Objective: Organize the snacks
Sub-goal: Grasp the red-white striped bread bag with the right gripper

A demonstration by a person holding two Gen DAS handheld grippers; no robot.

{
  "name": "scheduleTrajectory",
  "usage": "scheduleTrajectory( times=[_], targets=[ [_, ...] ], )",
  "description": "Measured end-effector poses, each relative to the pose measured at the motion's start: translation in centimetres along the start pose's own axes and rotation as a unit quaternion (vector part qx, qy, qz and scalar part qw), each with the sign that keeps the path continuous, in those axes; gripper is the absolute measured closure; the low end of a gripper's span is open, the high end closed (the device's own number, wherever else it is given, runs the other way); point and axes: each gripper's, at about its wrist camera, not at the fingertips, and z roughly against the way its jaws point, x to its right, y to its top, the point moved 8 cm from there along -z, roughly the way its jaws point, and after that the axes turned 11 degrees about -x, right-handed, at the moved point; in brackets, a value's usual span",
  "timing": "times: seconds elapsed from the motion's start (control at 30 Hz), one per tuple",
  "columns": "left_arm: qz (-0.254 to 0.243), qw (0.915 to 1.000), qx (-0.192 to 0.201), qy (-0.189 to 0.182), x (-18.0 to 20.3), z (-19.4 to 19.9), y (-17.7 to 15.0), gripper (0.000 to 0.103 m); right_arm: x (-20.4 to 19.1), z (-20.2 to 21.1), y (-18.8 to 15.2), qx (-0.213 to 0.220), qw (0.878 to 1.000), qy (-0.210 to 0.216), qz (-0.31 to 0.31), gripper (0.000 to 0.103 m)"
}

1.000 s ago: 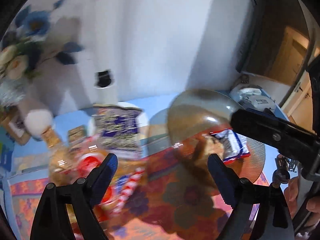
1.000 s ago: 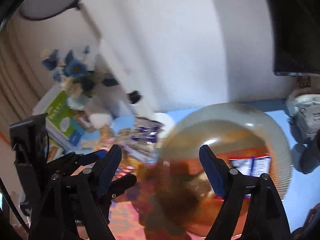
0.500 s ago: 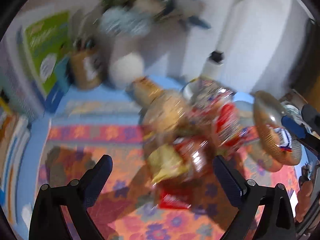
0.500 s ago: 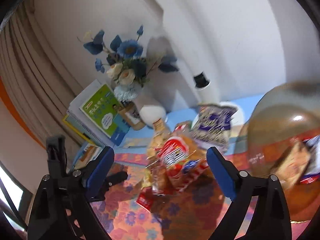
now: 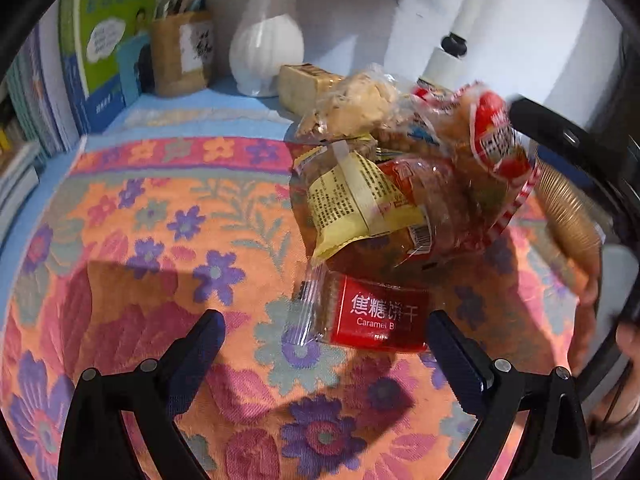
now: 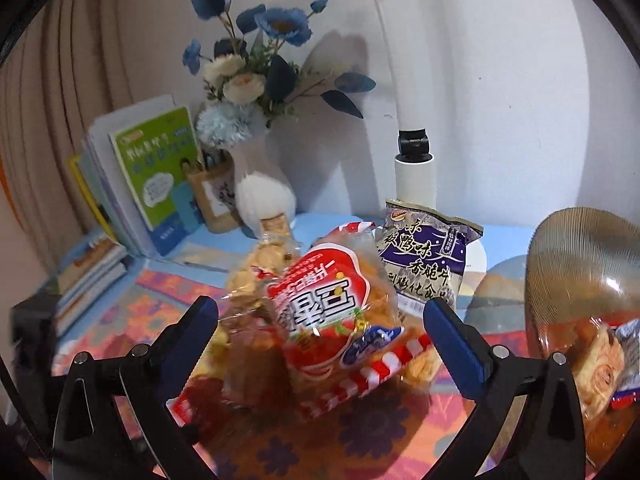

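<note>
A pile of wrapped snacks lies on the flowered cloth (image 5: pixel 160 248). In the left wrist view my left gripper (image 5: pixel 325 338) is open and empty, just in front of a red caramel biscuit pack (image 5: pixel 376 316); behind it lie a yellow-labelled pack (image 5: pixel 356 200) and a red-and-white bread bag (image 5: pixel 488 152). In the right wrist view my right gripper (image 6: pixel 320 326) is open and empty, with the red-and-white bread bag (image 6: pixel 332 312) between its fingers' line. A purple snack bag (image 6: pixel 428 260) stands behind. An amber glass bowl (image 6: pixel 580 280) on the right holds two snacks.
At the back stand a white vase with blue flowers (image 6: pixel 260 192), a brown pen holder (image 6: pixel 212 200), leaning books (image 6: pixel 156 172) and a white cylinder with a black cap (image 6: pixel 414 168). The amber bowl also shows at the right edge of the left wrist view (image 5: pixel 568 216).
Both grippers swung left, away from the bowl, toward the snack pile. The left gripper dropped low in front of the caramel biscuit pack. Both stayed open.
</note>
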Motion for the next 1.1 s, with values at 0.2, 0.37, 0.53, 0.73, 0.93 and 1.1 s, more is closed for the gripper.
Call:
scheduleTrajectory(
  times=[0.2, 0.37, 0.53, 0.73, 0.93, 1.1],
  targets=[
    [-0.020, 0.9991, 0.035, 0.014, 1.1, -1.3, 0.8, 0.000, 0.7, -3.9, -0.3, -0.004, 1.000, -0.028, 0.012, 0.000],
    [-0.020, 0.9990, 0.035, 0.023, 1.1, -1.5, 0.9, 0.000, 1.1, -5.9, -1.1, -0.063, 0.998, -0.027, 0.003, 0.000],
    [-0.019, 0.9989, 0.035, 0.023, 0.7, -1.2, 1.0, 0.000, 0.8, -6.2, -1.4, -0.072, 0.996, -0.057, 0.019, 0.000],
    [-0.020, 0.9989, 0.035, 0.023, 0.6, -1.0, 0.8, 0.000, 0.7, -5.6, -1.5, -0.061, 0.997, -0.044, 0.016, 0.000],
    [-0.019, 0.9989, 0.035, 0.023, 0.6, -1.0, 0.8, 0.000, 0.6, -1.6, -1.9, -0.007, 1.000, 0.016, -0.013, 0.000],
    [-0.019, 0.9989, 0.035, 0.023, 0.6, -1.0, 0.8, 0.000, 1.6, 0.0, -4.0, -0.013, 0.999, 0.008, -0.040, 0.000]
  ],
)
